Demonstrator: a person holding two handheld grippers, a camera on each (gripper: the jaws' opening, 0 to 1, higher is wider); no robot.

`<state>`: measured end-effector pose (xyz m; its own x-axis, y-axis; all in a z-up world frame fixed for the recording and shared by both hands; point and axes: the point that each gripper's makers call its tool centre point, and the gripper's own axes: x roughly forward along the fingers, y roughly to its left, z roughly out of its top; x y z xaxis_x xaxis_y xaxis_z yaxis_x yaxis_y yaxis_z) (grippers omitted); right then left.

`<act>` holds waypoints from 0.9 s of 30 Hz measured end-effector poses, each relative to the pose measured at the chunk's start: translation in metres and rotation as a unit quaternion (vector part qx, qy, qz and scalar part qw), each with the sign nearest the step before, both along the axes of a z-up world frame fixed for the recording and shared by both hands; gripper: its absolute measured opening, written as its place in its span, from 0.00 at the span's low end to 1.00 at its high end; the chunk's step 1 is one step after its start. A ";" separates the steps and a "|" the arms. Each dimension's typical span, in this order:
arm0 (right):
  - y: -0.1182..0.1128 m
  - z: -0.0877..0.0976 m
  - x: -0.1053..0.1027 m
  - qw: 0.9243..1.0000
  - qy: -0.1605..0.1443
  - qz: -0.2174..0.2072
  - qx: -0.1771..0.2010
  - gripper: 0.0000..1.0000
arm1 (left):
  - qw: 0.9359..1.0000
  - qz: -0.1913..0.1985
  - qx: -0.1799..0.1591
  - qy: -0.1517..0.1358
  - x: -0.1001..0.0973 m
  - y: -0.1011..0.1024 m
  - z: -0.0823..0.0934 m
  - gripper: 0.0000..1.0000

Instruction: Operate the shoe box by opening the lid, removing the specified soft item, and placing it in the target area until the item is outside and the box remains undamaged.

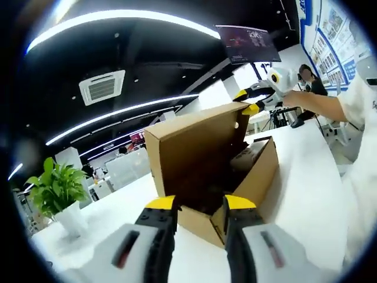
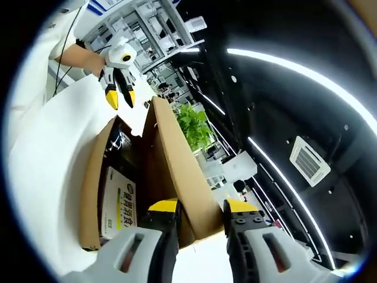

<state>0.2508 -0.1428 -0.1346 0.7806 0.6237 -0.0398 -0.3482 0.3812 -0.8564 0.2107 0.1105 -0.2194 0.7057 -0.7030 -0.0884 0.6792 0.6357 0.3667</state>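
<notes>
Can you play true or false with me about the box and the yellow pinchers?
1. The lid of the cardboard box is standing up, so the box is open. True.
2. The box sits on a black table. False: the table is white.
3. The right gripper has its jaws on either side of the lid's edge. True.
4. The box has nothing in it. False: a packet with printed writing lies inside.
5. A green plant in a white pot stands on the table. True.
6. The left gripper is holding the plant. False: it is at the box's near corner, away from the plant.
</notes>
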 end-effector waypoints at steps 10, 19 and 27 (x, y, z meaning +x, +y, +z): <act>-0.001 0.006 0.008 1.000 0.005 -0.003 -0.006 0.27 | 1.000 -0.001 0.011 -0.002 -0.001 0.003 0.001 0.31; -0.002 0.014 0.019 1.000 0.014 -0.001 0.002 0.26 | 1.000 -0.014 0.004 0.012 -0.003 0.001 0.005 0.31; -0.001 0.022 0.034 0.999 0.037 -0.003 0.011 0.25 | 0.999 -0.033 0.029 0.013 -0.007 -0.009 0.003 0.31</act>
